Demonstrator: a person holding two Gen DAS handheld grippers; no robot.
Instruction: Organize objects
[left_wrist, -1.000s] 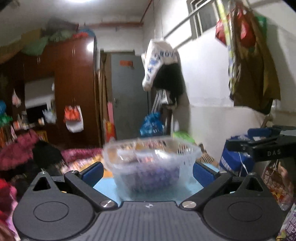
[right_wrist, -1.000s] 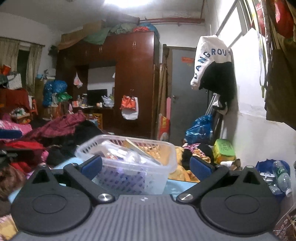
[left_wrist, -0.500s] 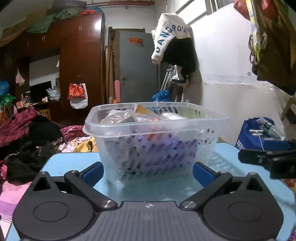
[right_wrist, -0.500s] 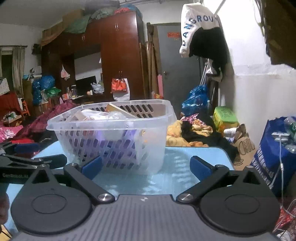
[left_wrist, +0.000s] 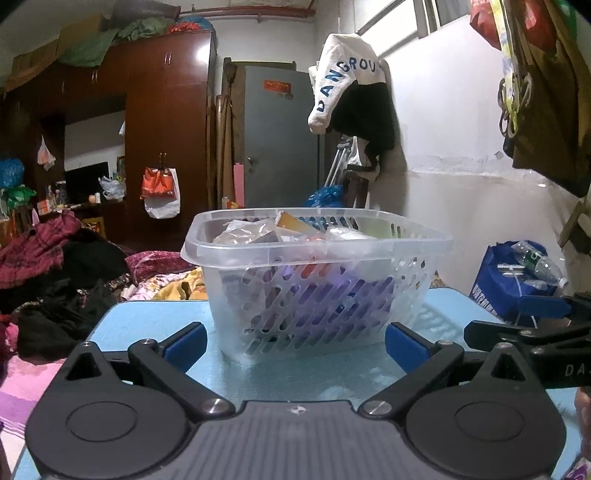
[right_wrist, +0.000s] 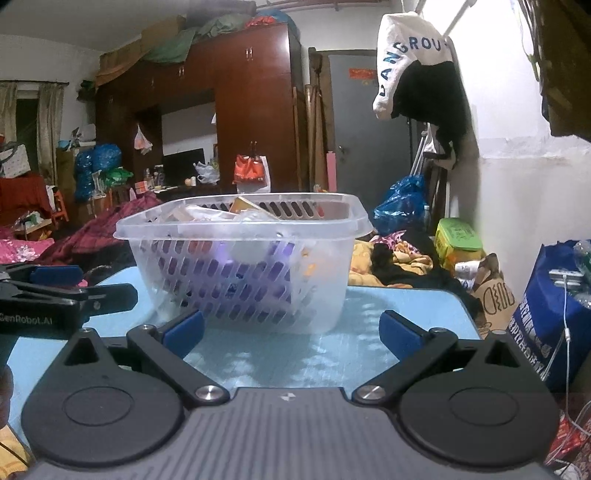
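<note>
**Cluttered bedroom, full basket on a blue counter**

A light-blue counter (left_wrist: 147, 325) carries a clear perforated plastic basket (left_wrist: 317, 280) heaped with packets, straight ahead of both tools. The left hand-held gripper (left_wrist: 293, 345) and right hand-held gripper (right_wrist: 291, 332) sit low with fingers spread wide, holding nothing. Likely risk: the basket looks light on a glossy top, so a one-sided push could slide or tip it, spilling packets.

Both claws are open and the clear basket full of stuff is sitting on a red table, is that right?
Not quite: the table is light blue, not red, as the left wrist view shows. The rest holds: the clear basket full of things sits on it, and both the left claw and the right claw are open.
</note>
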